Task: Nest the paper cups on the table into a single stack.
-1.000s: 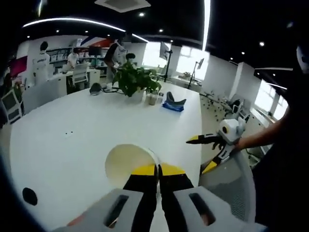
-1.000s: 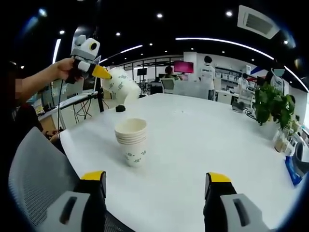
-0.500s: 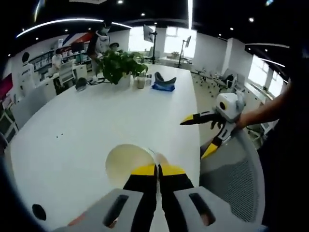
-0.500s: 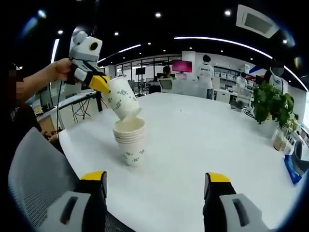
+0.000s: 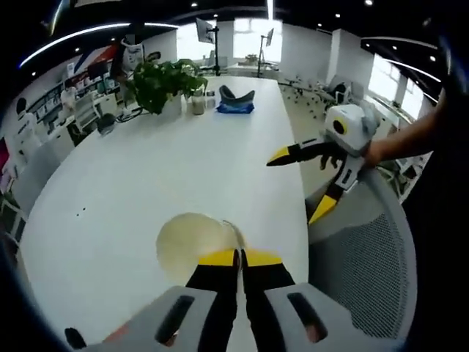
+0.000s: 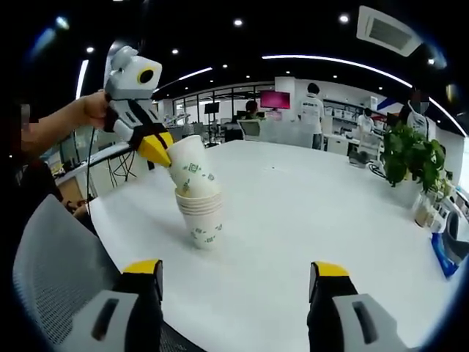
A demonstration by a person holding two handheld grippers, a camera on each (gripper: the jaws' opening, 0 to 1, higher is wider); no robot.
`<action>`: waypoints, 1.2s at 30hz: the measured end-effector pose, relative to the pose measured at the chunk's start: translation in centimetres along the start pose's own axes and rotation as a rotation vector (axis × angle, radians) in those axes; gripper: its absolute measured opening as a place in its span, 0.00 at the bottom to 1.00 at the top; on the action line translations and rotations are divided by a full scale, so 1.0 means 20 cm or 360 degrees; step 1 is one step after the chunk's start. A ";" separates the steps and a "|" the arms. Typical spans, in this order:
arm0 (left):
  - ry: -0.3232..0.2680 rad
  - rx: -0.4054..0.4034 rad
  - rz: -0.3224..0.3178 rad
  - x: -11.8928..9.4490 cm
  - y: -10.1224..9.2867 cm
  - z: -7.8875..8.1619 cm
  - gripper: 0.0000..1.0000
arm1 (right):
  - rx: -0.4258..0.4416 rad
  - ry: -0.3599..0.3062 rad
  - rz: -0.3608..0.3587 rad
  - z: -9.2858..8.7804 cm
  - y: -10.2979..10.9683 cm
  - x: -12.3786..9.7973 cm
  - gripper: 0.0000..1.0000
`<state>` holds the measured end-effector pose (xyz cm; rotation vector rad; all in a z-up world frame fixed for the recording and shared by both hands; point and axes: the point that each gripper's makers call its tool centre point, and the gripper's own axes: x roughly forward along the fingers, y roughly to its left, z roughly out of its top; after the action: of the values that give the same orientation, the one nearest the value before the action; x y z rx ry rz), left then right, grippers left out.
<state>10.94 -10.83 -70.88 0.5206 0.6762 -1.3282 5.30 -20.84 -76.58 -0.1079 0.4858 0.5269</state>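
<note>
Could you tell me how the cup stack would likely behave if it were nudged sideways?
The stack looks like thin paper, so probably light and apt to slide or tip. The top cup sits tilted, pinched by the left hand-held gripper, so it may bend at the rim.

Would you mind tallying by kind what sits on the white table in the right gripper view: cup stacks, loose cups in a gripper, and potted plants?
Cup stacks standing on the white table: 1, the stack
Loose cups held by the left gripper: 1, the tilted cup entering the stack
Potted plants: 1, the plant
Total: 3
</note>
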 end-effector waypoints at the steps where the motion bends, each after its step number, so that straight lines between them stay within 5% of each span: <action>1: 0.0027 0.0028 0.0004 0.01 0.00 -0.01 0.00 | 0.0002 -0.0003 0.0000 0.00 0.00 0.00 0.83; 11: 0.0128 0.0117 -0.0048 0.08 0.01 -0.02 0.02 | 0.0005 -0.0007 -0.0003 0.00 -0.01 0.00 0.82; 36: 0.0203 0.0034 -0.0194 0.24 0.03 -0.10 0.02 | 0.0011 0.0012 -0.0006 -0.01 -0.02 0.00 0.81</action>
<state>11.78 -12.71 -75.83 0.5929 0.8099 -1.4261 5.39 -21.14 -76.82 -0.1045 0.4947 0.5214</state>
